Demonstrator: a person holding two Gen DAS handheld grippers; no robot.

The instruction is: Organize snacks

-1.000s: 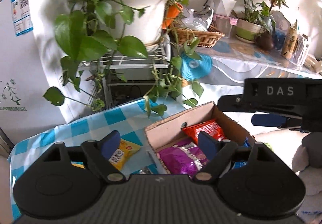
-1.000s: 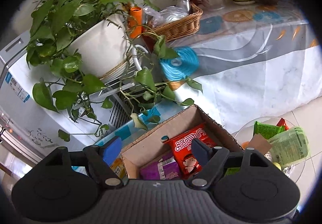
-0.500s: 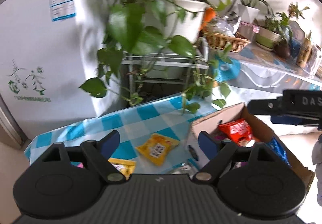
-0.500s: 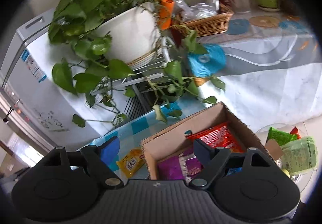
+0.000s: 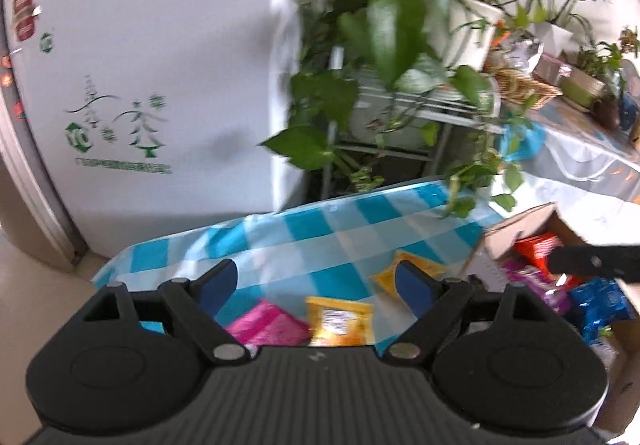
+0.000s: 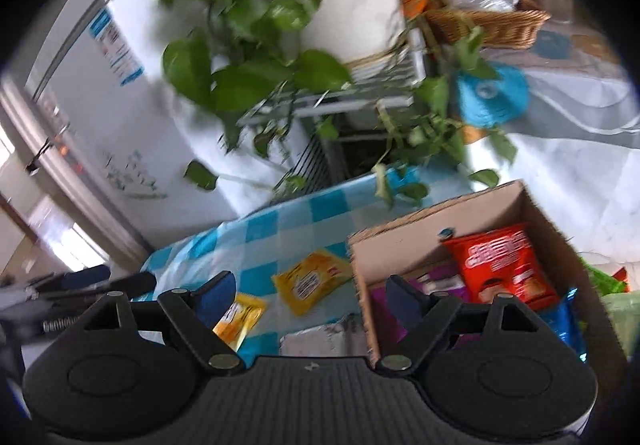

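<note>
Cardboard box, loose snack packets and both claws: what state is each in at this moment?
Cardboard box: open-topped, holding red, purple and blue packets.
Two yellow packets: flat on the checked cloth, outside the box.
Pink packet: on the cloth, outside the box.
Left claw: open, empty.
Right claw: just been opening, empty.

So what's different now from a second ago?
Both views swung left, away from the cardboard box toward the loose packets. The left gripper, open, now aims at a yellow packet and pink packet. The right gripper has just been opening, with nothing held. Snacks and box stayed put.
</note>
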